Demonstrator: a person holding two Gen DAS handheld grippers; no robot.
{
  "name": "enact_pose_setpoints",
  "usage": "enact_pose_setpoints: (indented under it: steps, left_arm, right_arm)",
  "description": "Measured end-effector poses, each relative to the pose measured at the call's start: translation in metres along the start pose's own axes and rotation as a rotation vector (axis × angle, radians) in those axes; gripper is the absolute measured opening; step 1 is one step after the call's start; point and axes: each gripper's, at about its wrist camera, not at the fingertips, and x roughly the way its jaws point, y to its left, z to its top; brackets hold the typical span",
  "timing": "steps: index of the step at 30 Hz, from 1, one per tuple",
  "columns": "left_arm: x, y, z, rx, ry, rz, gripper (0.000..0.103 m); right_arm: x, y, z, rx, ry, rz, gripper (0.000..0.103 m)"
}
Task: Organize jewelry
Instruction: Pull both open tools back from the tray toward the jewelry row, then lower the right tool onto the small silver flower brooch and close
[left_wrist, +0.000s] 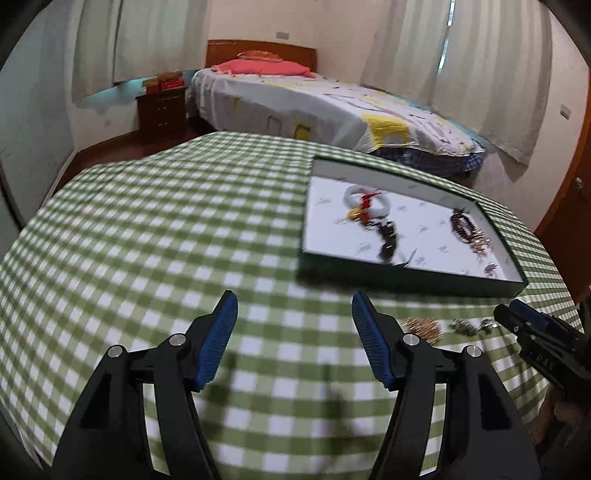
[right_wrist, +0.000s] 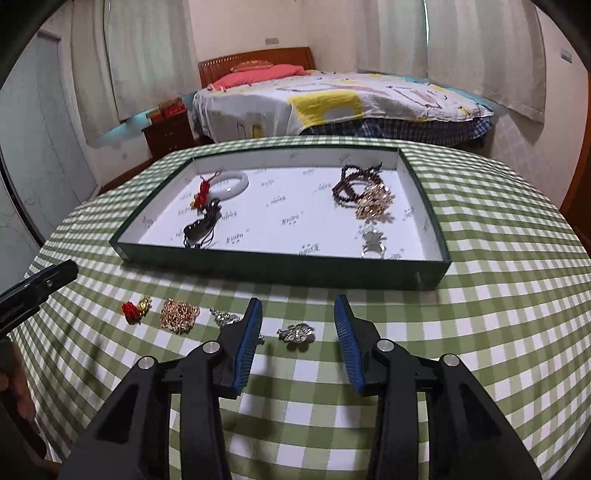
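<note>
A shallow green tray (right_wrist: 280, 260) with a white floor stands on the green checked table; it also shows in the left wrist view (left_wrist: 406, 278). In it lie a white bangle (right_wrist: 231, 181), a red tassel charm (right_wrist: 202, 192), a black cord piece (right_wrist: 201, 227), a dark bead bracelet (right_wrist: 351, 184), a gold piece (right_wrist: 375, 201) and a silver ring (right_wrist: 373, 245). On the cloth in front lie a red-and-gold charm (right_wrist: 135, 308), a gold chain (right_wrist: 179, 315), a silver piece (right_wrist: 225, 316) and a silver brooch (right_wrist: 296, 332). My right gripper (right_wrist: 298, 314) is open above the brooch. My left gripper (left_wrist: 294, 306) is open and empty over bare cloth.
The table (right_wrist: 498, 258) has a rounded edge close on all sides. A bed (right_wrist: 332, 99) stands beyond it, with a dark nightstand (right_wrist: 170, 134) and curtains behind. The right gripper's tip (left_wrist: 517, 317) shows at the left view's right edge.
</note>
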Motion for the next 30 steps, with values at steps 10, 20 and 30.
enact_pose_setpoints:
  steps: [10, 20, 30]
  left_arm:
    - [0.003, 0.017, -0.005, -0.034, 0.018, 0.016, 0.063]
    - [0.01, 0.004, -0.012, -0.012, 0.042, -0.003, 0.063]
    - [0.013, -0.022, -0.017, 0.016, 0.049, -0.05, 0.063]
  right_arm:
    - [0.019, 0.001, -0.002, -0.006, 0.067, -0.021, 0.031]
    - [0.022, -0.004, -0.004, 0.017, 0.09, 0.001, 0.022]
    - [0.0, -0.016, -0.012, 0.042, 0.032, -0.013, 0.021]
